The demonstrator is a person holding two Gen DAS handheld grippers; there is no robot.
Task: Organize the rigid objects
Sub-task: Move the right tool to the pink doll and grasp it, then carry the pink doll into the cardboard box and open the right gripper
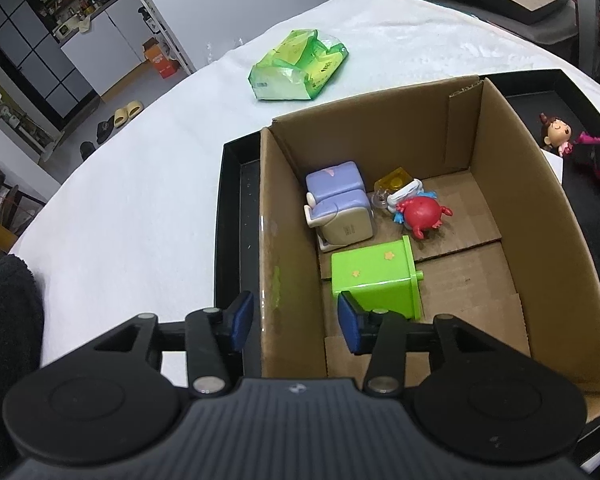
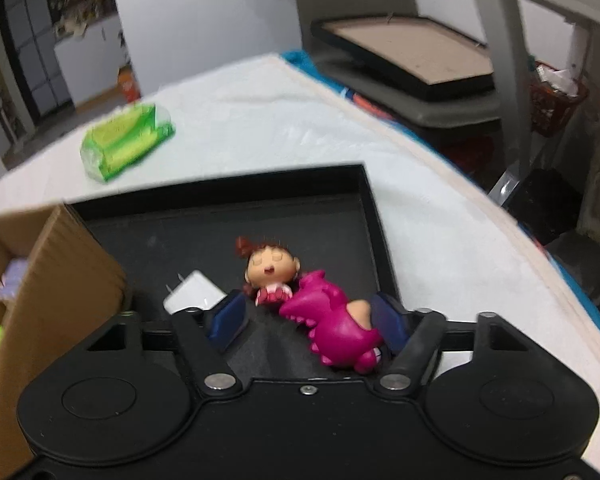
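A cardboard box (image 1: pixel 548 216) stands in a black tray (image 1: pixel 236 200). Inside lie a green block (image 1: pixel 376 276), a purple toy (image 1: pixel 336 204), a red crab toy (image 1: pixel 422 216) and a small yellow piece (image 1: pixel 394 180). My left gripper (image 1: pixel 296 322) is open and empty, its fingers straddling the box's left wall. In the right wrist view a doll in a magenta dinosaur suit (image 2: pixel 320 312) lies on the tray (image 2: pixel 364 208), between the open fingers of my right gripper (image 2: pixel 308 322). A white plug adapter (image 2: pixel 194 294) lies beside it. The doll (image 1: pixel 556 134) also shows in the left wrist view.
A green packet (image 1: pixel 300 66) lies on the white table cover (image 1: pixel 140 184) behind the tray. The table edge (image 2: pixel 440 168) runs along the right. Framed boards (image 2: pixel 412 56) and a red basket (image 2: pixel 556 100) stand beyond it.
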